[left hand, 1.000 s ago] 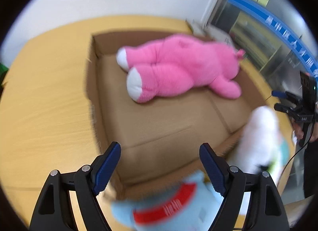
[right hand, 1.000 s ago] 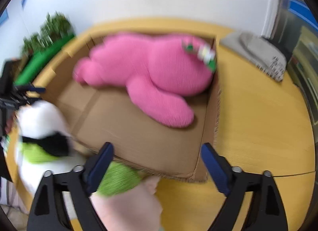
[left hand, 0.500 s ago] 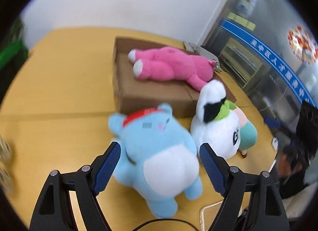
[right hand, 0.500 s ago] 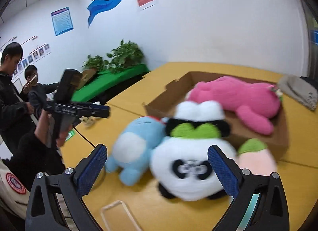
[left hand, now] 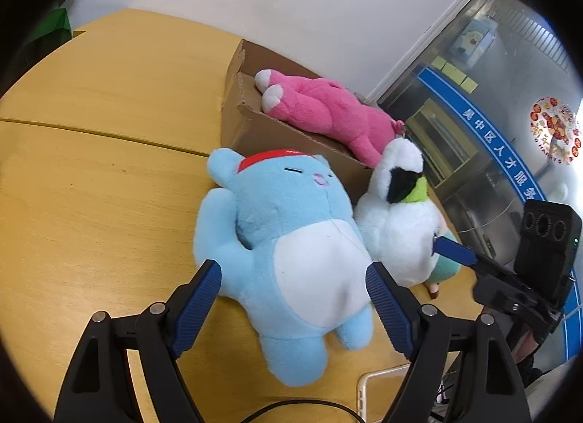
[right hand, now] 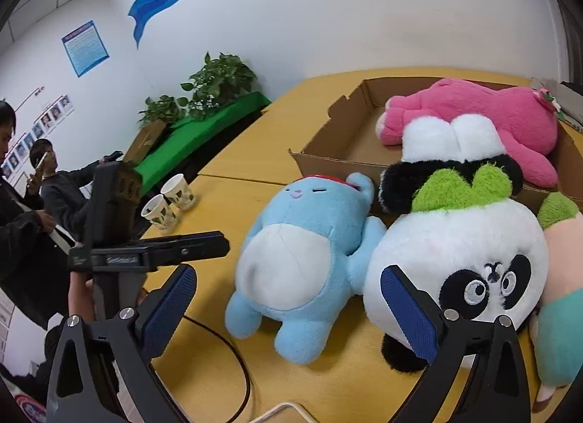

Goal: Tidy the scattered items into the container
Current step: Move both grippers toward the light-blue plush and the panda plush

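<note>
I am holding my left gripper [left hand: 293, 290] with jaws apart, framing the blue plush [left hand: 291, 241], and my right gripper [right hand: 288, 308] likewise apart and gripping nothing. The plush is lying belly-up just in front of the cardboard box [left hand: 255, 128], pale blue, white-bellied, red-capped. I am judging it light, soft and compressible, best pinched across the torso.
</note>
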A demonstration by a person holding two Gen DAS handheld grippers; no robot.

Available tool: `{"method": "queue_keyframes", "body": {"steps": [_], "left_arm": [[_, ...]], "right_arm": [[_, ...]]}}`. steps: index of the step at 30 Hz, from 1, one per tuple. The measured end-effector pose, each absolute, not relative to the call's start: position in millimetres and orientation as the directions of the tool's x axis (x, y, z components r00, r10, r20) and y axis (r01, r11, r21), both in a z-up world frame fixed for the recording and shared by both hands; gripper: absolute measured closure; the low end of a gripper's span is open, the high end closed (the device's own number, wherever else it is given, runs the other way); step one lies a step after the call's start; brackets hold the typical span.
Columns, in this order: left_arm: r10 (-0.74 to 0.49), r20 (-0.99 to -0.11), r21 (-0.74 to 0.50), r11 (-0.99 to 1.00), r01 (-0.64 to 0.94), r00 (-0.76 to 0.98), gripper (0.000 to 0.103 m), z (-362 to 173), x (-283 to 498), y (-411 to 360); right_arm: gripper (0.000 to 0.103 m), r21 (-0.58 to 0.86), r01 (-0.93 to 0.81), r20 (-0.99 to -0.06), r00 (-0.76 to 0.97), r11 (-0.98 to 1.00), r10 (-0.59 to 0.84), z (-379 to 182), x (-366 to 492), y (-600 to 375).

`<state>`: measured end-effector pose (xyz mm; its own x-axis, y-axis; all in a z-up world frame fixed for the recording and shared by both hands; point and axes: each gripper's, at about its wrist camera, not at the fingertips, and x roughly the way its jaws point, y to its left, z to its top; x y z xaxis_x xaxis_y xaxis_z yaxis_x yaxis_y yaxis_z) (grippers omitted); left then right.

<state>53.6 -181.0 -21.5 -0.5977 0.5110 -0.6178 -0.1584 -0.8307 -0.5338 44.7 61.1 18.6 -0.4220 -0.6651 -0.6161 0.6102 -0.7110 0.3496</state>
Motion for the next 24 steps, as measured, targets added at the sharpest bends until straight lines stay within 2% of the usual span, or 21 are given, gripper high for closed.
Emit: {"method": "queue_keyframes", "body": {"steps": [10,24], "left_arm": [[0.537,-0.589,-0.552,-0.813,-0.185,-0.604,0.021,-20.3,57.1,-176.0],[0.537,-0.6,-0.554,-0.814,-0.176,-0.593,0.021,-27.8,47.9,-180.2]], "right_arm": [[0.0,0.312,0.569,-0.66,-0.446,-0.761,-0.605,11.1,42.4,57.6],[0.0,0.22,0.557,-0.703,-0.479,-0.801,-0.526,6.2,37.9,41.4]]}}
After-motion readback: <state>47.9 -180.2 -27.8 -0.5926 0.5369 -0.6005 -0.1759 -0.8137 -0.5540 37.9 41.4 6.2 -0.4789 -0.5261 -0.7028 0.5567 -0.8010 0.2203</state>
